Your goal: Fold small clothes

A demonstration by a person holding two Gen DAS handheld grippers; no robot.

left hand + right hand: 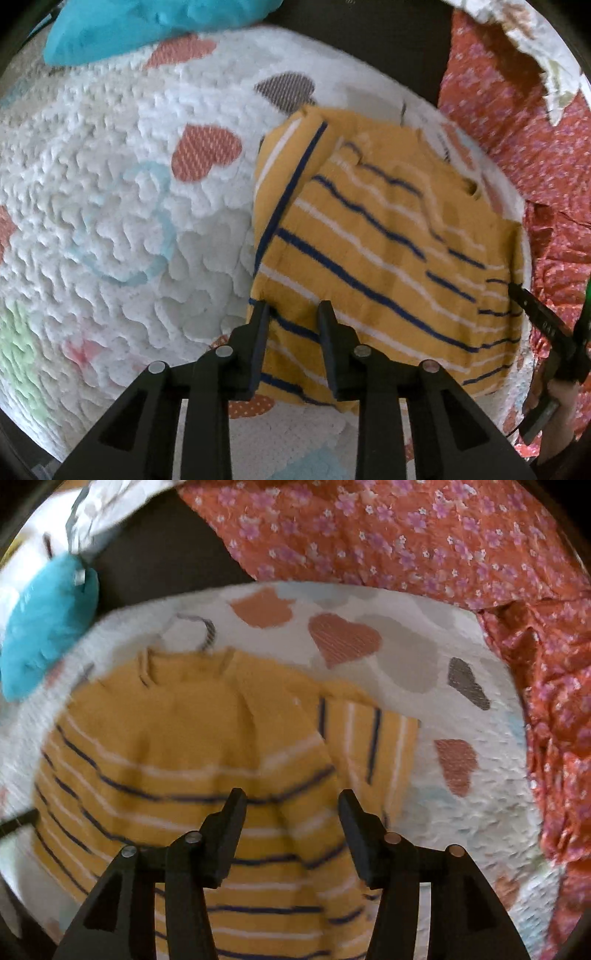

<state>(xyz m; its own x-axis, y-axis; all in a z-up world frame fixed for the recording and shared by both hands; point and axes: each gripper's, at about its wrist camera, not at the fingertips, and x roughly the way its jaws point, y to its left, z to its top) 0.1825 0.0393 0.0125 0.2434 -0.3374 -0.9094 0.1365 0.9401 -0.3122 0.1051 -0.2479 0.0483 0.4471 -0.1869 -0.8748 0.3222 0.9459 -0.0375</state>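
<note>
A small yellow shirt (369, 240) with navy and white stripes lies flat on the quilt, its left sleeve folded in over the body. My left gripper (293, 314) hovers at the shirt's near left corner. Its jaws stand a little apart and the cloth lies loose under the gap, not pinched. In the right wrist view the same shirt (184, 757) fills the lower left, collar at the far side, one sleeve spread to the right. My right gripper (291, 805) stands open above the striped body with nothing between its fingers. One of its fingers (535, 314) shows at the shirt's right edge.
The shirt rests on a white quilt (110, 184) printed with hearts (343, 635). A teal cloth (147, 26) lies at the far left corner. Red floral fabric (406, 535) is bunched along the far and right sides.
</note>
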